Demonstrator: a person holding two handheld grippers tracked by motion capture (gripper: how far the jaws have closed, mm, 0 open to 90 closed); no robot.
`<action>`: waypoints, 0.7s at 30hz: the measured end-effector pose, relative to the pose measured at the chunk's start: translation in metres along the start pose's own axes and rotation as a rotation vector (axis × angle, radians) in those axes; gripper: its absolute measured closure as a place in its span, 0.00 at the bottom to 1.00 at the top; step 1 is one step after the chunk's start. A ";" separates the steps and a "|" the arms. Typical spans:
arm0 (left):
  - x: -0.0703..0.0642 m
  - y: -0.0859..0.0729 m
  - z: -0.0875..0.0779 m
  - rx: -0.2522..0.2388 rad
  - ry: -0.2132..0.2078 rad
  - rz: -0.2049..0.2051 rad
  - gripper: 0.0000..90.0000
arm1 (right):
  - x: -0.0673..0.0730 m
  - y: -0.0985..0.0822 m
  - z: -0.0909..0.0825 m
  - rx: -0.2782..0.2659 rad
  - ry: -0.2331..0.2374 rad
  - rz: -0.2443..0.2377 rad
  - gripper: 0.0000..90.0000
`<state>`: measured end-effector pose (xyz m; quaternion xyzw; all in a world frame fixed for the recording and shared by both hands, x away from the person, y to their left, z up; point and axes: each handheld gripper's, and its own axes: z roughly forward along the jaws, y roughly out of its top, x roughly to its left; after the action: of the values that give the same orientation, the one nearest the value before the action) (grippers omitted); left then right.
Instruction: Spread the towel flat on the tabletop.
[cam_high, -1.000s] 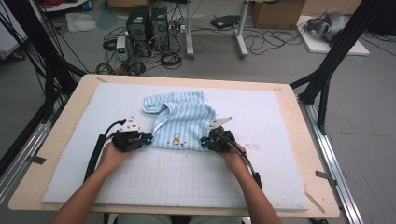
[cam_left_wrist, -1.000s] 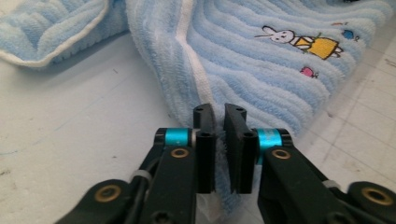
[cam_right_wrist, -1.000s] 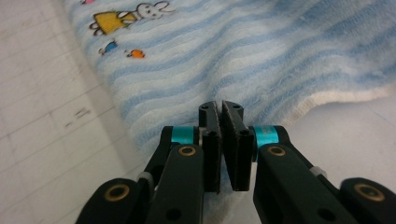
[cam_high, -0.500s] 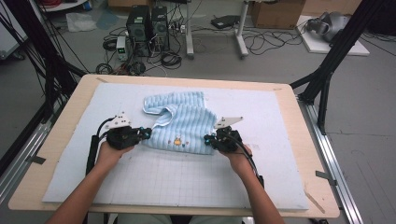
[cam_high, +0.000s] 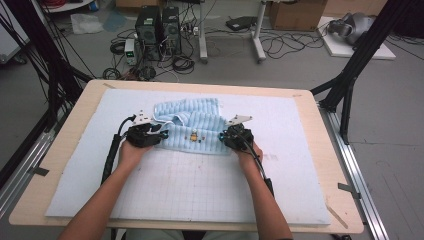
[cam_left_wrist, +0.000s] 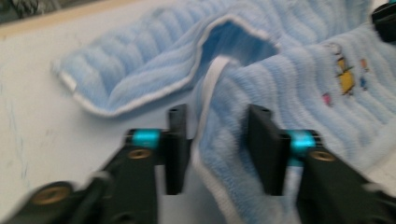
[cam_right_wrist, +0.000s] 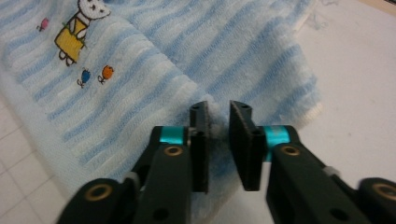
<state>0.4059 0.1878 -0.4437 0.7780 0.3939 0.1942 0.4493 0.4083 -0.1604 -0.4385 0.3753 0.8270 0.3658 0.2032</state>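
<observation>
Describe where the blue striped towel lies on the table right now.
In the high view the blue striped towel lies folded on the white mat, toward its far middle, between the left tongs and right tongs.

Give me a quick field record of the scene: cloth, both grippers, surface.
cloth: light blue striped towel, partly folded, small cartoon embroidery facing up
left gripper: at towel's left edge, jaws just opened, white-trimmed hem between them, pads apart from it
right gripper: at towel's right corner, jaws just opened slightly, fabric in the narrow gap, not pinched
surface: pale gridded mat on wooden table
</observation>
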 end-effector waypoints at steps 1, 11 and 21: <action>0.001 -0.002 -0.003 -0.006 0.008 -0.010 0.54 | 0.000 -0.001 -0.002 -0.005 -0.002 0.004 0.77; 0.005 -0.019 -0.032 0.006 -0.028 -0.026 0.48 | 0.000 -0.016 -0.045 -0.074 0.022 0.053 0.71; -0.012 -0.021 -0.021 0.085 -0.110 0.089 0.85 | 0.023 -0.032 -0.027 0.014 0.100 0.009 0.79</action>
<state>0.3755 0.1952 -0.4497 0.8224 0.3418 0.1543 0.4278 0.3623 -0.1686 -0.4466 0.3618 0.8370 0.3792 0.1575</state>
